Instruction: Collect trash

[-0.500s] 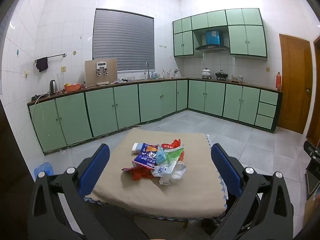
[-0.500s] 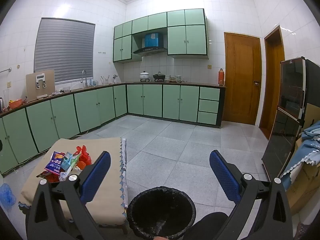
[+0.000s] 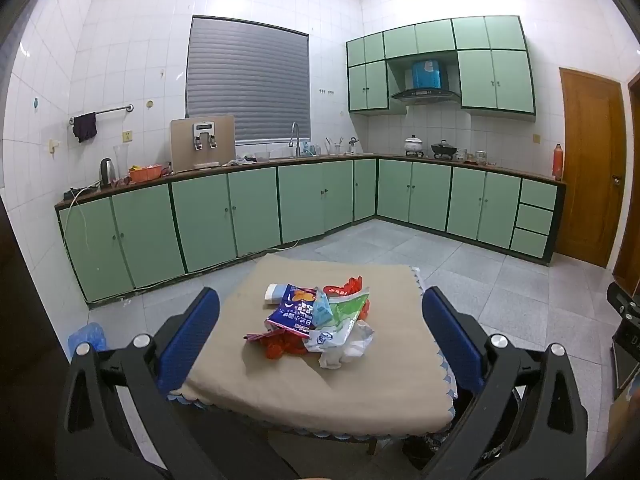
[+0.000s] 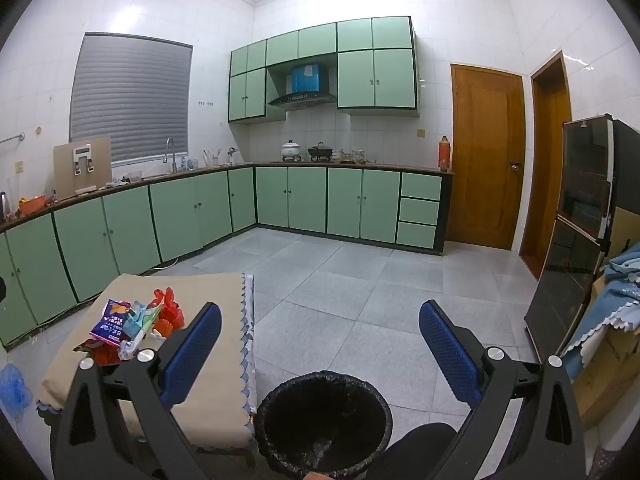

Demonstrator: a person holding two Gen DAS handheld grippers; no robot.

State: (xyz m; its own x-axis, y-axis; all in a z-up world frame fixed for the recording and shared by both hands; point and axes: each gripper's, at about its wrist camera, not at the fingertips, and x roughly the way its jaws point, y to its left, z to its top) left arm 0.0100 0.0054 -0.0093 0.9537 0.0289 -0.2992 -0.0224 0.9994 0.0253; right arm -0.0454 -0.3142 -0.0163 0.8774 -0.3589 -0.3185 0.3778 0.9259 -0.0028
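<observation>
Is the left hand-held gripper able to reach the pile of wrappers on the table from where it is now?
Probably yes. The left hand-held gripper is open and faces the pile of wrappers on the table, with nothing between them.

White-tiled walls point(image 3: 120, 40) enclose a kitchen with pale green cabinets point(image 3: 248, 212) running in an L beneath a dark counter point(image 4: 352, 166). Left of its corner hangs a shuttered window point(image 3: 248, 84); right, a wooden door point(image 4: 486, 152). Grey floor tiles point(image 4: 344, 280) gleam.
</observation>
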